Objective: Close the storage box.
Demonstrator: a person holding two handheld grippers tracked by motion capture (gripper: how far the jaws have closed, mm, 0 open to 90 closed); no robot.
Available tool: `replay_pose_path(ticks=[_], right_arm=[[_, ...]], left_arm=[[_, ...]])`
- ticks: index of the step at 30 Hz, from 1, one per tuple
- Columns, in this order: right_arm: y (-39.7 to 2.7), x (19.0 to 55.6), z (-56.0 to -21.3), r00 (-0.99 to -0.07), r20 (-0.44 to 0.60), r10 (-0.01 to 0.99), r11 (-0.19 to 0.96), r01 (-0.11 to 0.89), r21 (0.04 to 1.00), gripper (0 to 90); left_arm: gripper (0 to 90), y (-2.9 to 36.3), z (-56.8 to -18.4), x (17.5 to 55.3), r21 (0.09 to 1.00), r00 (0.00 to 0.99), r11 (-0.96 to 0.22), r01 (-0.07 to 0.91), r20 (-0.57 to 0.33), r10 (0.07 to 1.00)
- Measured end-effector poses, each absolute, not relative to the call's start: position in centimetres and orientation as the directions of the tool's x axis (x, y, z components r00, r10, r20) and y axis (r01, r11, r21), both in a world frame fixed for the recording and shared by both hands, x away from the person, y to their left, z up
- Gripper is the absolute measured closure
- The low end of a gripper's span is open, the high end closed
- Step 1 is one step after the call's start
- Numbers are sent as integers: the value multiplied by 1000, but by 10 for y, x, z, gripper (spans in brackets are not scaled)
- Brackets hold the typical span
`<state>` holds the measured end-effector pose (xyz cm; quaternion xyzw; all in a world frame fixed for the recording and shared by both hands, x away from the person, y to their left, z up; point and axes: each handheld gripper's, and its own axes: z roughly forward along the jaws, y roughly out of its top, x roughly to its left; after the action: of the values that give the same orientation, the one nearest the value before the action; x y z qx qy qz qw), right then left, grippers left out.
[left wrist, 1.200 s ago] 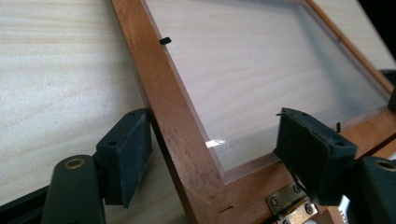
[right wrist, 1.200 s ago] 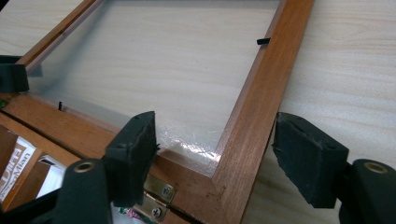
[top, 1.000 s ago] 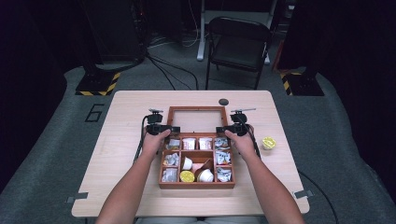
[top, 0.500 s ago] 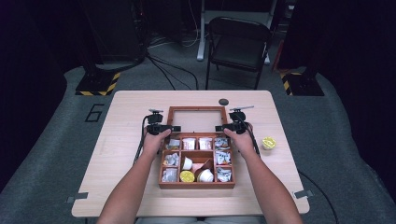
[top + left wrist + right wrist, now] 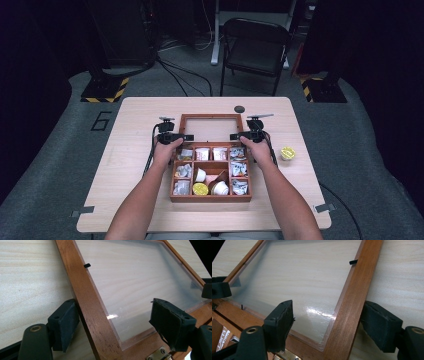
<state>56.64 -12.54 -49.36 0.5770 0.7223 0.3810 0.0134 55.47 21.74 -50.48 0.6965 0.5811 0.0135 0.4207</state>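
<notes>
Reddish-brown wood framed the clear panel of the box lid (image 5: 210,129), which lay folded open and flat on the pale desk (image 5: 135,125) behind the compartmented box (image 5: 210,199) of wrapped packets and small cups. The left tongs (image 5: 112,322) straddled the lid's left rail, one pad (image 5: 65,323) just beside the rail's outer edge and the other over the panel, with a gap showing on the panel side. The right tongs (image 5: 329,323) sat astride the right rail in the same way, their outer pad close against the wood and the inner one clear of it. Compared with the high view a second earlier, both hands sat in much the same places at the lid's two hinge-side corners, but both pairs of tongs had just been opening, the rails lying loose between the jaws rather than clamped. That suggested the lid had been set down and released, so the opening of the box looked finished and the contents were free to be reached. A brass hinge (image 5: 160,355) showed at the lid's near corner, a yellow cup (image 5: 287,152) stood apart on the desk to the right, and a small dark disc (image 5: 239,109) lay beyond the lid's far edge.
</notes>
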Motion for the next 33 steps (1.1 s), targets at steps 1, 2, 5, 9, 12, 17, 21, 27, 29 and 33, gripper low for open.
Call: replay_pose_path(ticks=[1,2,5,9,12,17,21,27,29,33], right_arm=[[-125,566,-493,-334,421,844,46,825,563,261],[-125,566,-493,-333,421,844,45,825,563,261],[-125,566,-493,-333,419,845,46,825,563,262],[-125,566,-492,-331,414,848,43,821,569,272],[-126,565,-489,-323,421,847,29,820,571,307],[-128,564,-485,-331,415,848,20,802,598,323],[-127,562,-478,-339,402,851,15,779,626,323],[-128,557,-469,-354,401,845,8,759,652,327],[-129,555,-465,-353,404,844,1,754,657,327],[-130,548,-454,-374,401,836,0,731,682,327]], left_arm=[[231,218,-505,555,603,327,28,798,-471,819],[231,218,-505,555,603,327,28,798,-471,819],[231,218,-505,555,604,331,22,797,-467,820],[240,218,-505,555,599,318,40,800,-480,818],[262,218,-502,555,612,314,53,789,-477,821],[301,220,-498,554,626,307,80,775,-485,819],[307,221,-493,552,645,318,83,760,-480,818],[311,222,-482,547,680,347,72,730,-459,818],[311,222,-479,545,687,355,71,723,-458,815],[314,225,-470,540,702,374,78,708,-466,802]])
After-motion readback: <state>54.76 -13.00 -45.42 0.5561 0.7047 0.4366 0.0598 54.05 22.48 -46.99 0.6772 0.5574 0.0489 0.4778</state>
